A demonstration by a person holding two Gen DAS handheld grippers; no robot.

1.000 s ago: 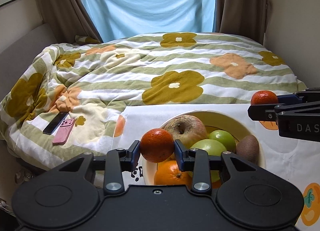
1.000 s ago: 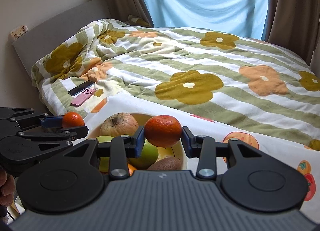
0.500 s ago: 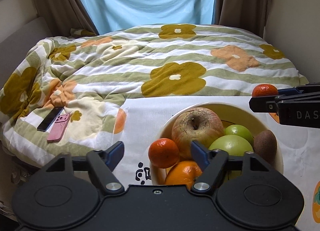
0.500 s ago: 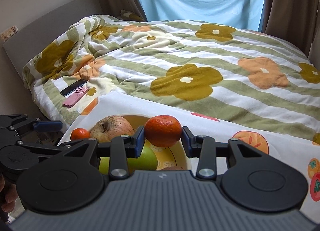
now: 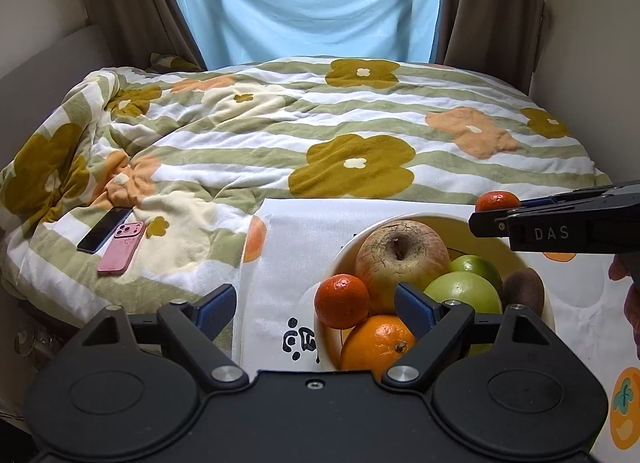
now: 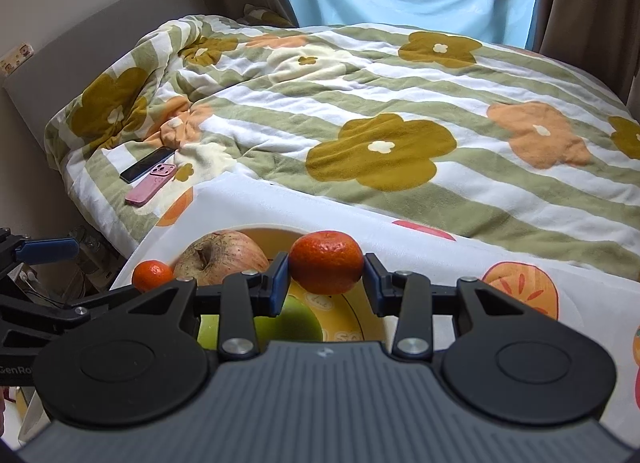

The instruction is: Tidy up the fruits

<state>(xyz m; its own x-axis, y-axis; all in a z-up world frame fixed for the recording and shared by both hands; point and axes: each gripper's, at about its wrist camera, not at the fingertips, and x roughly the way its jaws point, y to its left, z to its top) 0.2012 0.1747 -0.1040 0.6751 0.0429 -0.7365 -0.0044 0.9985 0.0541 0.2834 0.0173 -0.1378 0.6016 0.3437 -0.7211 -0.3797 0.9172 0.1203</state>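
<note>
A second ago my left hand-held gripper [image 5: 312, 305] pinched a small orange mandarin [image 5: 341, 301]; now its jaws are spread wide and empty, and that fruit rests in the round cream ceramic bowl [image 5: 424, 219] at its nine o'clock rim, touching the big russet apple [image 5: 402, 259]. One piece is delivered, I judge. My right hand-held gripper [image 6: 326, 281] hovers level over the bowl's three o'clock side, still clamped on the second orange mandarin [image 6: 326, 261].
</note>
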